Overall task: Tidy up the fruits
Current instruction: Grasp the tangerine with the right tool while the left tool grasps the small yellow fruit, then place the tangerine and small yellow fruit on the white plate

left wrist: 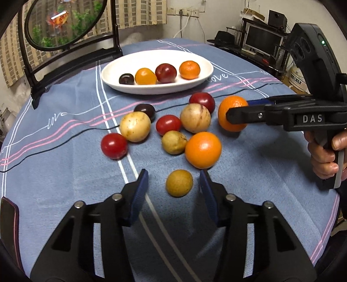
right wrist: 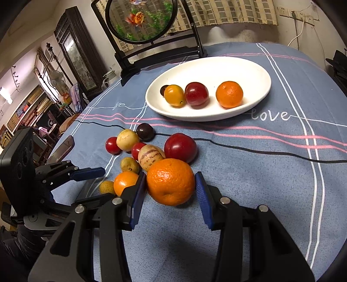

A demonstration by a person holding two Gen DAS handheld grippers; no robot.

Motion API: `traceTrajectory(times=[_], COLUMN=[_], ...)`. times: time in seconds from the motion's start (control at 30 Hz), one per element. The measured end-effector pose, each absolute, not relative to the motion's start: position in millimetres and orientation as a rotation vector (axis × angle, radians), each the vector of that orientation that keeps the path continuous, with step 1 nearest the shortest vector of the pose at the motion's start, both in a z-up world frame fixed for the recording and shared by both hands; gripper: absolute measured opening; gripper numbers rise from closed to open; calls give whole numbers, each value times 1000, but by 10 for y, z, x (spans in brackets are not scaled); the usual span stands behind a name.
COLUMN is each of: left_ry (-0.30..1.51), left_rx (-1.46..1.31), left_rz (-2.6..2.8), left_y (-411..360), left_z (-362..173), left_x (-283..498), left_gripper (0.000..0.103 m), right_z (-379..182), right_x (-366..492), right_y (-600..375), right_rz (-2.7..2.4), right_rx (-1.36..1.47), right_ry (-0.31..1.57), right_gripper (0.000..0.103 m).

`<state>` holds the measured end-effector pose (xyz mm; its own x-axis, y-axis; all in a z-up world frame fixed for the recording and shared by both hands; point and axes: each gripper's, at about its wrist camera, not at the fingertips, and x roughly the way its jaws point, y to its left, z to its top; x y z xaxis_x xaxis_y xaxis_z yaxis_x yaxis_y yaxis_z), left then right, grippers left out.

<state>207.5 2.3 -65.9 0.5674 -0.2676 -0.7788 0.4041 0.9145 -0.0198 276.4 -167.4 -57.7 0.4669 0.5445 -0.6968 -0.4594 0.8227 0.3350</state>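
Observation:
Several loose fruits lie in a cluster on the blue tablecloth (left wrist: 260,173). A small yellow-brown fruit (left wrist: 179,183) sits on the cloth between the fingers of my left gripper (left wrist: 173,175), with a gap on each side, so the gripper is open. My right gripper (right wrist: 170,175) is shut on an orange (right wrist: 171,181) at the right of the cluster; in the left wrist view one black finger crosses that orange (left wrist: 225,130). The white oval plate (left wrist: 151,90) (right wrist: 195,117) behind holds a dark plum, a yellow-orange fruit, a red plum and a mandarin.
A second orange (left wrist: 203,150), red tomatoes, pale striped melons and plums crowd the middle. A black cable (left wrist: 65,138) runs across the cloth. A round fish screen on a black stand (right wrist: 141,19) rises behind the plate. A phone (right wrist: 63,147) lies at the left edge.

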Motion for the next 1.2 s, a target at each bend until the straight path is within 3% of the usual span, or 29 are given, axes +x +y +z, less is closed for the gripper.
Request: traceTrajectory(times=[0.13, 0.3, 0.43, 0.87, 1.2], left_ry=[921, 925, 922, 881, 755], left_rx=[167, 171, 179, 161, 55], left_rz=[-401, -407, -417, -425, -336], left_y=[5, -9, -29, -1, 54], left_z=[-712, -716, -714, -613, -15], left_x=[2125, 2119, 2117, 2091, 2772], left_gripper=[38, 37, 26, 26, 26], right_z=[-576, -573, -572, -497, -297], right_x=[2763, 2759, 2757, 2752, 3246], right_y=[-1674, -1672, -1673, -1723, -1759], right_rz=[616, 614, 613, 627, 487], right_rx=[105, 105, 104, 133, 132], right_ry=[892, 891, 889, 836, 659], right_gripper=[46, 46, 46, 46, 46])
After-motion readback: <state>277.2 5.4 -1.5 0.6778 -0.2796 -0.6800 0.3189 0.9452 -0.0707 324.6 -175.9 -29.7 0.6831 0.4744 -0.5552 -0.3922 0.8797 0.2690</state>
